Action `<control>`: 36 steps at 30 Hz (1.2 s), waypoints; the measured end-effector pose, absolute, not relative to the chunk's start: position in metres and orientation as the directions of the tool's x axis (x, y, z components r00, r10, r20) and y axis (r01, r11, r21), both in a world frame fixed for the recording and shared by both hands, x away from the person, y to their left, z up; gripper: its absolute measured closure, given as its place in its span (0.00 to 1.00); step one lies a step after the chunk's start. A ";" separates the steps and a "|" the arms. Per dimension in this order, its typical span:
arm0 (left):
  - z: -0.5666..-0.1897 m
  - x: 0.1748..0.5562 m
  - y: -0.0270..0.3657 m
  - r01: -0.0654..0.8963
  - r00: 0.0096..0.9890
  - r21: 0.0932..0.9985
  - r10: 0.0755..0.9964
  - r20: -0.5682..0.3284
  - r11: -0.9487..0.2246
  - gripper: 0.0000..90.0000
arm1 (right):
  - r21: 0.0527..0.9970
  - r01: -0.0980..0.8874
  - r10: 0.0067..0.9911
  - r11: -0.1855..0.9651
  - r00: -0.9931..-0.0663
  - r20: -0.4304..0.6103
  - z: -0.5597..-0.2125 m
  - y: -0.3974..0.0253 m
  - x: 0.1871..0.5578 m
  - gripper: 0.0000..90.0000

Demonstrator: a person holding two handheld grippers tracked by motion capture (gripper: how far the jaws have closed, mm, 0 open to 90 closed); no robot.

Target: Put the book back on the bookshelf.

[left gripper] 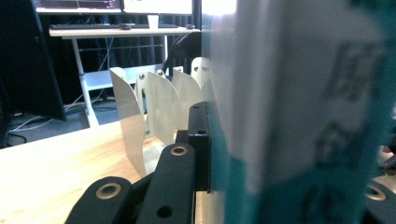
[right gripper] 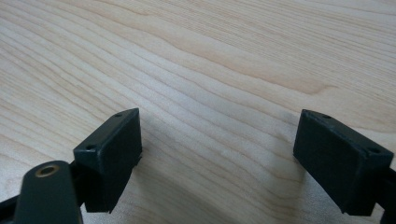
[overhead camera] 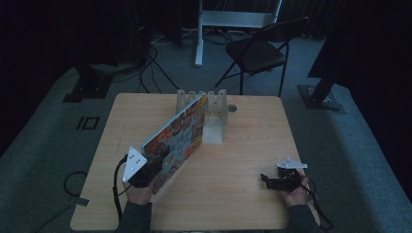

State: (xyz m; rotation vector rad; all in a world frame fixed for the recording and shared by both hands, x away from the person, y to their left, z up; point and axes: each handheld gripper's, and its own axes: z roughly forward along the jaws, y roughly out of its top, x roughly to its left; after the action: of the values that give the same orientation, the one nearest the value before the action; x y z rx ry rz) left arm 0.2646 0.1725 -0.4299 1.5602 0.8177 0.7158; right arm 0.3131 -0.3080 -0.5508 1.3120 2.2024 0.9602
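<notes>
A laptop (overhead camera: 177, 138) with a lid full of colourful stickers stands tilted on its long edge on the wooden table (overhead camera: 243, 145). Its far end is at a white slotted rack (overhead camera: 214, 109). My left gripper (overhead camera: 154, 169) is shut on the laptop's near end. In the left gripper view the laptop (left gripper: 299, 116) is very close, a black finger (left gripper: 200, 144) presses against its side, and the rack's white fins (left gripper: 159, 107) rise behind. My right gripper (overhead camera: 266, 178) rests low at the table's right front, open. Bare wood (right gripper: 210, 56) shows between the fingers of my right gripper (right gripper: 217, 158).
A black folding chair (overhead camera: 257, 51) and a white desk leg (overhead camera: 199, 34) stand on the carpet beyond the table. Cables (overhead camera: 73, 182) lie on the floor at the left. A small round grommet (overhead camera: 232, 108) sits beside the rack. A desk with monitors (left gripper: 116, 30) stands in the background.
</notes>
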 end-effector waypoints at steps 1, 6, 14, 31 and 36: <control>-0.430 0.265 0.173 0.110 0.565 0.991 0.825 0.003 -0.080 0.90 | 0.730 0.602 0.878 0.323 -0.478 0.007 -0.551 -0.308 0.313 0.16; -0.429 0.266 0.175 0.110 0.557 0.990 0.830 0.008 -0.083 0.90 | 0.730 0.602 0.878 0.323 -0.479 0.007 -0.551 -0.308 0.313 0.16; -0.429 0.267 0.177 0.108 0.537 0.991 0.844 0.008 -0.078 0.90 | 0.730 0.602 0.878 0.323 -0.479 0.007 -0.551 -0.308 0.313 0.16; -0.427 0.268 0.179 0.106 0.502 0.992 0.865 0.003 -0.065 0.90 | 0.730 0.602 0.878 0.323 -0.479 0.007 -0.551 -0.308 0.313 0.16; -0.427 0.268 0.179 0.106 0.490 0.992 0.872 0.005 -0.065 0.90 | 0.730 0.602 0.878 0.323 -0.479 0.007 -0.551 -0.308 0.313 0.16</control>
State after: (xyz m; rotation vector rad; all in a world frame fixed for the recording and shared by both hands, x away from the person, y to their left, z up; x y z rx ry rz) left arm 0.2682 0.1792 -0.4271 1.5210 0.8851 0.7879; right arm 0.3131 -0.3079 -0.5508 1.3117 2.2030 0.9605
